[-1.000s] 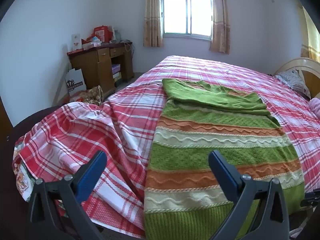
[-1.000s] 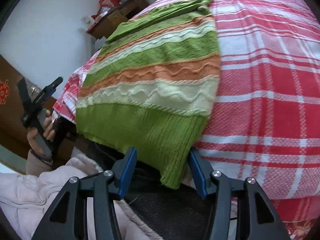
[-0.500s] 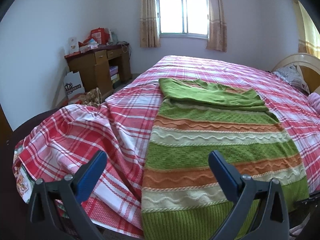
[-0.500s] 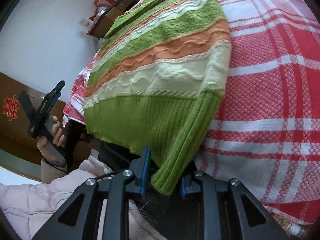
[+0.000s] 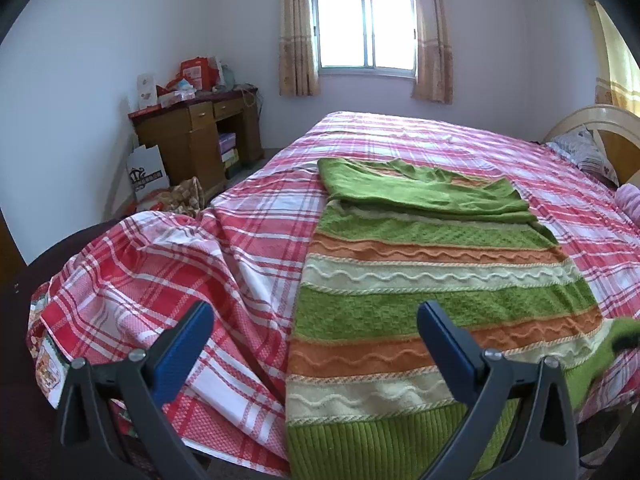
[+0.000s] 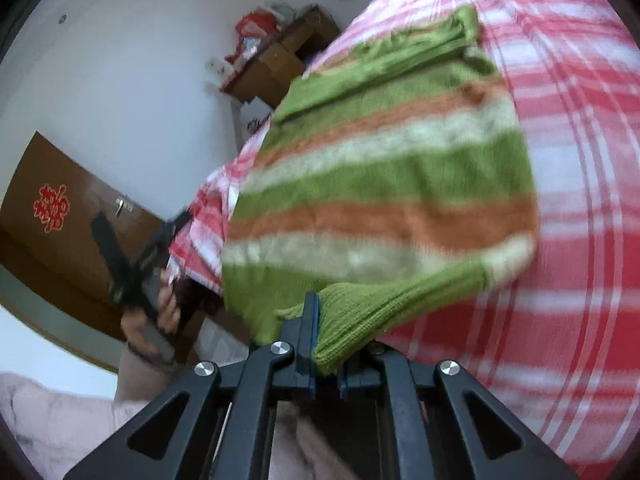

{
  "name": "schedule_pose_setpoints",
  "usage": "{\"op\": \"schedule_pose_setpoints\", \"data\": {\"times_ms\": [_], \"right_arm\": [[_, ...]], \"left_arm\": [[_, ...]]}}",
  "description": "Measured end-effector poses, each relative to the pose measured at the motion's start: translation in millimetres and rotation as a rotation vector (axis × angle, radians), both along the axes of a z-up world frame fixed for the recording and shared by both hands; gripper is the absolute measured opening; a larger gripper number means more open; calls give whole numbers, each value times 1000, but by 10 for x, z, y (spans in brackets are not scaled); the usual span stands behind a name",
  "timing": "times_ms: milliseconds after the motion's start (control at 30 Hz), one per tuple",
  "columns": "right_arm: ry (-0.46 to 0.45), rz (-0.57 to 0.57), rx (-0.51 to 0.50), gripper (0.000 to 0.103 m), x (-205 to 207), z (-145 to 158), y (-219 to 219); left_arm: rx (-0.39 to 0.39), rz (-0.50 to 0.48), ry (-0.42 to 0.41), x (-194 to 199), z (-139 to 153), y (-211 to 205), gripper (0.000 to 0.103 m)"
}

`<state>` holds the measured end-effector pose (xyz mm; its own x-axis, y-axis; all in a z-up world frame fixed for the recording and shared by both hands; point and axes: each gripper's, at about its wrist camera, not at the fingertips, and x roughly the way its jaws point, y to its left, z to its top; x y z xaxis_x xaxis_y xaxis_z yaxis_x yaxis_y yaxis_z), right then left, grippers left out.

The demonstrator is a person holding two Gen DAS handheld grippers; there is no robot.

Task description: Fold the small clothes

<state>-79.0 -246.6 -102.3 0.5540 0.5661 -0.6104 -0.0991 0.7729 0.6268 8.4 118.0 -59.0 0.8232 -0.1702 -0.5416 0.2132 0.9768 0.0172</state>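
A striped knit sweater (image 5: 432, 304) in green, orange and cream lies flat on the red plaid bed sheet (image 5: 248, 232), its sleeves folded across the top. My left gripper (image 5: 316, 340) hovers open over the near edge of the bed, with the sweater's left hem corner between and below its blue pads, untouched. My right gripper (image 6: 320, 312) is shut on the green ribbed hem (image 6: 384, 312) at the sweater's right corner. That corner is raised off the sheet and curls over the bottom stripes. In the left wrist view the raised corner (image 5: 612, 336) shows at the right edge.
A wooden desk (image 5: 196, 140) piled with boxes stands by the far left wall, with bags on the floor beside it. A pillow (image 5: 584, 152) and headboard are at the far right. A hand (image 6: 166, 308) holds the left gripper near a brown door (image 6: 56, 216).
My right gripper closed on the sweater's hem corner and lifted it up and forward over the bottom stripes. The left gripper stayed in place, open.
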Motion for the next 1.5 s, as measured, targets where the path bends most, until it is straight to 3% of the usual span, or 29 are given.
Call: {"op": "schedule_pose_setpoints", "data": {"times_ms": [200, 367, 467, 667, 767, 833, 900, 1000, 1067, 1133, 1200, 1233, 1300, 1367, 1433, 1500], "right_arm": [[-48, -159, -35, 6, 393, 55, -281], [-5, -284, -35, 6, 611, -170, -501], [15, -315, 7, 6, 645, -291, -520], [-1, -294, -60, 6, 624, -208, -424], [-1, -286, -86, 6, 629, -202, -387], [0, -287, -81, 6, 636, -222, -378], [1, -287, -74, 7, 638, -234, -379], [3, -286, -64, 7, 633, -238, -391], [-7, -282, -53, 7, 615, -212, -392], [-22, -274, -10, 7, 577, -172, -414], [-42, -266, 44, 9, 529, -111, -460], [-60, -257, 88, 12, 490, -59, -496], [-99, -249, 133, 31, 413, 45, -558], [-156, -275, 135, 67, 313, 168, -634], [-230, -322, 127, 69, 173, 286, -746], [-239, -349, 86, 69, 105, 331, -806]], "left_arm": [[-22, 14, -3, 37, 54, 115, 103], [-28, 24, -4, 98, 94, 320, 103], [-55, -20, 17, 129, 82, 434, 103], [-19, -192, 55, 96, -88, 255, 103], [89, -287, 35, -2, -190, -76, 103], [207, -329, 11, -42, -295, -329, 103], [347, -349, -5, -26, -432, -578, 98], [451, -365, -3, 74, -565, -778, 81], [425, -366, 43, 206, -618, -787, 52], [290, -367, 144, 389, -624, -668, 35], [121, -360, 208, 512, -593, -485, 29], [91, -347, 219, 539, -590, -432, 23], [53, -321, 237, 577, -585, -347, 21], [5, -319, 261, 616, -582, -286, 21], [-27, -329, 283, 638, -584, -256, 21], [-11, -339, 278, 606, -584, -282, 24]]}}
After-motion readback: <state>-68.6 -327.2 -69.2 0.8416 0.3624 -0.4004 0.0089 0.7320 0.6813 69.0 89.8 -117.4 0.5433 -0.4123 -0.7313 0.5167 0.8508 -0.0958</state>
